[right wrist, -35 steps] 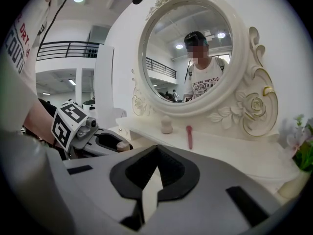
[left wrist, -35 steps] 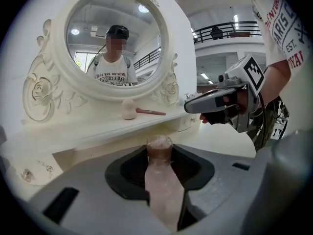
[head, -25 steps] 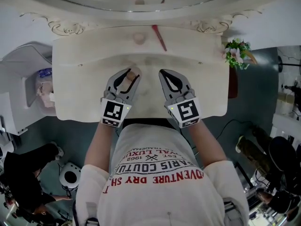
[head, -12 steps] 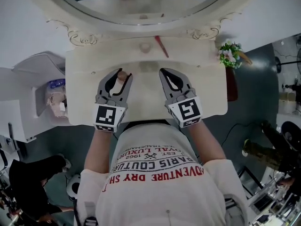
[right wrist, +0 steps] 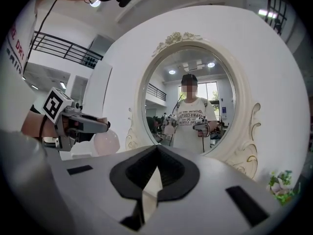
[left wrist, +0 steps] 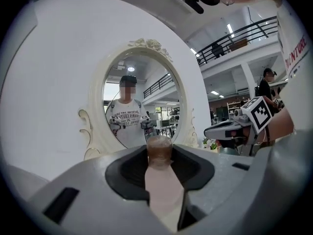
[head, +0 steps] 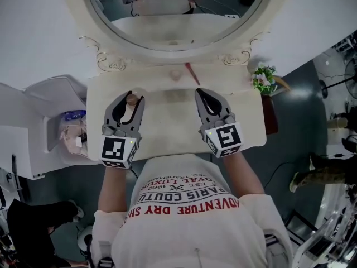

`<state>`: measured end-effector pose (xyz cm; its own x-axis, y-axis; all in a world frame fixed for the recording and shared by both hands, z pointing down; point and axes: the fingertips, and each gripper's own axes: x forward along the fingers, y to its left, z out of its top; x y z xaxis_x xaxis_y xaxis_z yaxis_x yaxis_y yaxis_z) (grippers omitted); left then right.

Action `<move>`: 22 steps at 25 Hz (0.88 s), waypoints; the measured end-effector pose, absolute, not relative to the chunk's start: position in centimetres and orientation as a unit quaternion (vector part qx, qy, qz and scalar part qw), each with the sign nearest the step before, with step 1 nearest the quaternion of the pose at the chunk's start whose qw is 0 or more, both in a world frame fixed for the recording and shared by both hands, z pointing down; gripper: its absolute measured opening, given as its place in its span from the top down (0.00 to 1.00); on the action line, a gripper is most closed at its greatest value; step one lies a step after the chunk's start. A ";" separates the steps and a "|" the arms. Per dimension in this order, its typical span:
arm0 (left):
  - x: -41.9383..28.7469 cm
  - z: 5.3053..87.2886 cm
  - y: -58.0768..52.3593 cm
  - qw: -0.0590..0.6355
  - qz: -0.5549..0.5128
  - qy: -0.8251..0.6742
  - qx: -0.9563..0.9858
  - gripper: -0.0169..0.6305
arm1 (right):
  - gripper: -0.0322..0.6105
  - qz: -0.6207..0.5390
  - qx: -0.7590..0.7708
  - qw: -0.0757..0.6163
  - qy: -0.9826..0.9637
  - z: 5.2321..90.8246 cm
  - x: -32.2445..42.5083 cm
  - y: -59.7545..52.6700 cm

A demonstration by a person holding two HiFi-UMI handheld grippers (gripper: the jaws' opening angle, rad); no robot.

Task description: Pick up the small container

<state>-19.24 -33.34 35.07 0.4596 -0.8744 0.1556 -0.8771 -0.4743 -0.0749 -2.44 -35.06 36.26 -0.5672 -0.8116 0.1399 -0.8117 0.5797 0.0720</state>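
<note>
Nearest the camera, the person's printed white shirt (head: 184, 205) fills the bottom of the head view, and both arms reach forward over the front edge of the cream tabletop (head: 167, 124). The left gripper (head: 133, 96) is over the left part of that tabletop, its jaws partly apart and clamped on the small container (left wrist: 163, 187). The container has a pale pink body and a brownish translucent cap that stands up past the jaw tips. The right gripper (head: 201, 92) hovers right of the middle, its jaws brought together with nothing in them. The grasp looks made, so the step in hand appears to be the lift; whether the container's base is clear of the surface cannot be told. The next move calls for a steady, level rise without easing the squeeze, since so narrow a thing could slip or tilt. Farther back, near the rear edge, lie a small round piece (head: 175, 75) and a red stick (head: 192, 74), with a sprig of flowers (head: 261, 78) at the right rear corner. Behind them an ornate oval mirror (head: 173, 15) stands against a white wall. The gripper views show an open hall with a railed upper level and ceiling lights.
</note>
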 end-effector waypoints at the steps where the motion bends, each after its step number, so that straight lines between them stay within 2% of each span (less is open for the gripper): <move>1: -19.5 34.7 -33.2 0.005 0.086 -0.513 0.854 0.74 | 0.95 -0.001 0.460 0.077 -0.885 36.0 -2.5 -35.0; 22: -19.3 34.6 -33.8 -0.001 0.087 -0.497 0.863 0.74 | 0.95 -0.007 0.453 0.090 -0.887 36.0 -3.4 -34.9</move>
<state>-19.33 -33.78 34.62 0.4902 -0.8588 0.1489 -0.8586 -0.5052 -0.0872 -3.36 -34.90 36.02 -0.5726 -0.8054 0.1532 -0.8028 0.5887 0.0946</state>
